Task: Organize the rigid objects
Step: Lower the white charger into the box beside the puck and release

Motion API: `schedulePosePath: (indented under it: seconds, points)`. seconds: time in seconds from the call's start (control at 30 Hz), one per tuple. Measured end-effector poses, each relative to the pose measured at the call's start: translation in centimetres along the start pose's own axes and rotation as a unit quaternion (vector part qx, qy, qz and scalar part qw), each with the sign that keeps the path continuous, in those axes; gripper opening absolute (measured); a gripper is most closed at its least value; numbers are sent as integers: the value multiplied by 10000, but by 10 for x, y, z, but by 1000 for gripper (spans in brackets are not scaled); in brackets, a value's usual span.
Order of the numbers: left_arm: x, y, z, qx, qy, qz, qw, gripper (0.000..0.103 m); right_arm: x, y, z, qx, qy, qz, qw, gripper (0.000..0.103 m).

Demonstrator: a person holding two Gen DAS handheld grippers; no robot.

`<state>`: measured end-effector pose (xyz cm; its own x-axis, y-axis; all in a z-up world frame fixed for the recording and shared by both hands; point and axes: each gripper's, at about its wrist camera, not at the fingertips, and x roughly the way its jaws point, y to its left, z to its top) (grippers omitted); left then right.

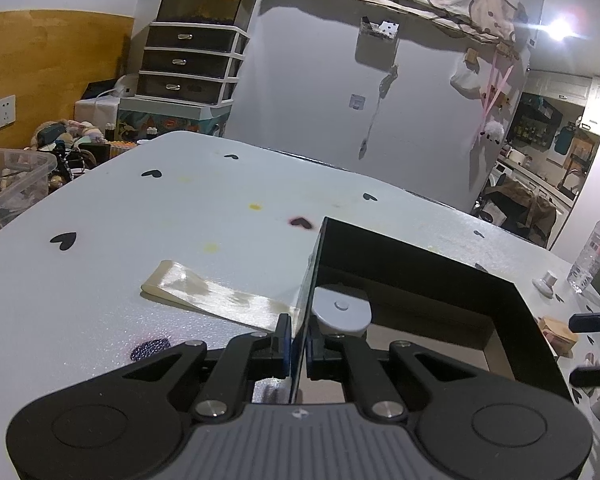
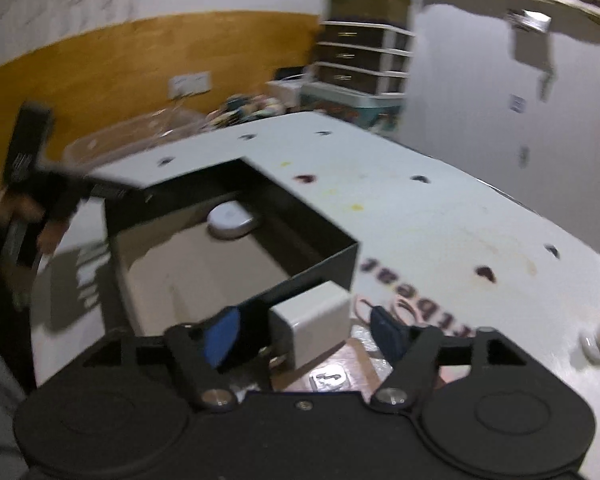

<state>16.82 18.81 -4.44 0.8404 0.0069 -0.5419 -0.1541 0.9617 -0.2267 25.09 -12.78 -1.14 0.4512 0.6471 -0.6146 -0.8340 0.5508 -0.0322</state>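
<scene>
Left gripper (image 1: 299, 350): fingers closed on the near wall of the black box (image 1: 420, 256), lower centre of frame. Grey round case (image 1: 342, 312) lies inside the box, just beyond the fingers. Right gripper (image 2: 304, 334): fingers spread wide; white charger block (image 2: 314, 320) sits between them, touching neither, just outside the box on the worktop (image 2: 440, 216).

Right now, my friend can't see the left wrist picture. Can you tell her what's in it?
The left tool is shut on the thin side wall of an open black rectangular box sitting on a white table with black hearts. Inside the box lies a round grey disc. A glossy cream strip lies flat beside the box.
</scene>
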Motion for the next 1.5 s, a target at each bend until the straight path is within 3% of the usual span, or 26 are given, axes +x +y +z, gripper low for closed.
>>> schedulePosePath:
  seconds: [0.23,0.4,0.57,0.67,0.97,1.13,1.27,1.37,1.5]
  points:
    - [1,-1,2,-10,44,47,10000,6,22,-28,11,-458,250,802,9954,77]
    - [3,-2,2,-28,45,77,10000,6,37,-46,16,-578,357,1269,9896,67]
    - [3,-2,3,-25,44,79,10000,6,51,-51,11,-723,490,1613,9830,67]
    - [3,-1,3,-28,31,133,9999,6,55,-51,8,-661,477,1718,9818,56]
    - [3,1,2,-71,15,101,9999,6,30,-48,3,-379,212,1458,9884,55]
    - [1,0,1,-86,-11,86,9999,6,-8,-45,23,-302,-515,1153,9915,55]
    - [1,1,0,-90,-30,67,9999,6,-20,-32,48,-187,-945,1319,9866,55]
    - [1,1,0,-97,-41,54,9999,6,-1,-11,66,-420,-663,1374,9874,55]
    - [1,1,-1,-79,-49,63,9999,7,48,16,84,-742,214,1146,9904,55]
